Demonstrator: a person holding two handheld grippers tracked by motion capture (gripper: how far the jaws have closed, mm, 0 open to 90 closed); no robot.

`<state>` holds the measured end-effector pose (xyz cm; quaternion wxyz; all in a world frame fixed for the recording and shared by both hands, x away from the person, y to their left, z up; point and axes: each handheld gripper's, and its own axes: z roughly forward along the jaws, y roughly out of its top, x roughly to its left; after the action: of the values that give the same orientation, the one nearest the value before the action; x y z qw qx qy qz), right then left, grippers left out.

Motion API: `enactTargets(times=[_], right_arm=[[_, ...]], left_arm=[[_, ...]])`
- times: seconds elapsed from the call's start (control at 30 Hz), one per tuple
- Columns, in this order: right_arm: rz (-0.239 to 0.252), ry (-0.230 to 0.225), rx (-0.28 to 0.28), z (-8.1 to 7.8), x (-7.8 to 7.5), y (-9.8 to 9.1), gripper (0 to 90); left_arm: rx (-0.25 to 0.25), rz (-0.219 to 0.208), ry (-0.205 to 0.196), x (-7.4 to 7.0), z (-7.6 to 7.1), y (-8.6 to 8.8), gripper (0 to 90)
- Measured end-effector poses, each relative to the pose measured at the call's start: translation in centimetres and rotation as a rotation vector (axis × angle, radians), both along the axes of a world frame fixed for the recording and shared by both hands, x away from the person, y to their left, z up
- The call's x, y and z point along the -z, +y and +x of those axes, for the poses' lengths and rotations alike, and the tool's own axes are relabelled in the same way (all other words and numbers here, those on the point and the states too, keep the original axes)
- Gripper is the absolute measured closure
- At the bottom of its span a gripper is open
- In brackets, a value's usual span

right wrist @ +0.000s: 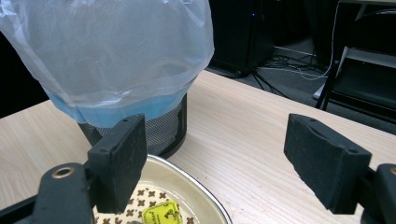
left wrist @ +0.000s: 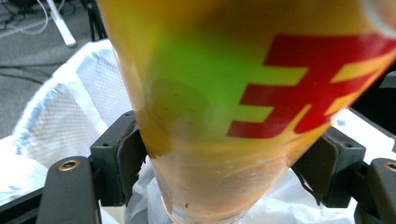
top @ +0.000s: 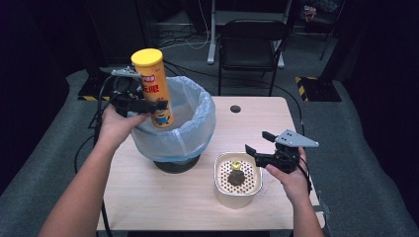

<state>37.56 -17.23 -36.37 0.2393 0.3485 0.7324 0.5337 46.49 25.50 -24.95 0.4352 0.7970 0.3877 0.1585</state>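
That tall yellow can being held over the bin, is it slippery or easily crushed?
The yellow can looks glossy, so probably a bit slippery. The left gripper clamps it without visible denting, so it seems fairly stiff. Tall and narrow, it would likely tip or roll if set down.

On the worktop (top: 148, 197), the bin (top: 195, 123) stands at ten o'clock of the bowl (top: 237, 190); a can (top: 153, 89) hangs over the bin's nine o'clock rim.

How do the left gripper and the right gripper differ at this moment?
The left gripper is shut on the yellow can; the right gripper is open and holds nothing. The left is raised at the bin; the right is low beside the bowl. Both have black jaws.
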Motion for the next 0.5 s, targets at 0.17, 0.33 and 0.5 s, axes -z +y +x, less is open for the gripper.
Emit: enactTargets(times=[0.17,0.33,0.5], right_arm=[[-0.001,0.000,-0.002,0.0,0.0,0.0,21.2],[0.002,-0.003,0.000,0.0,0.0,-0.2,21.3],[0.003,0.000,0.002,0.0,-0.1,-0.1,21.2]], left_arm=[[-0.026,0.021,0.029,1.2,0.4,-0.9,22.0],[-0.087,0.008,0.005,1.6,0.2,-0.4,8.9],[-0.079,-0.034,0.010,1.5,-0.7,1.1,9.2]])
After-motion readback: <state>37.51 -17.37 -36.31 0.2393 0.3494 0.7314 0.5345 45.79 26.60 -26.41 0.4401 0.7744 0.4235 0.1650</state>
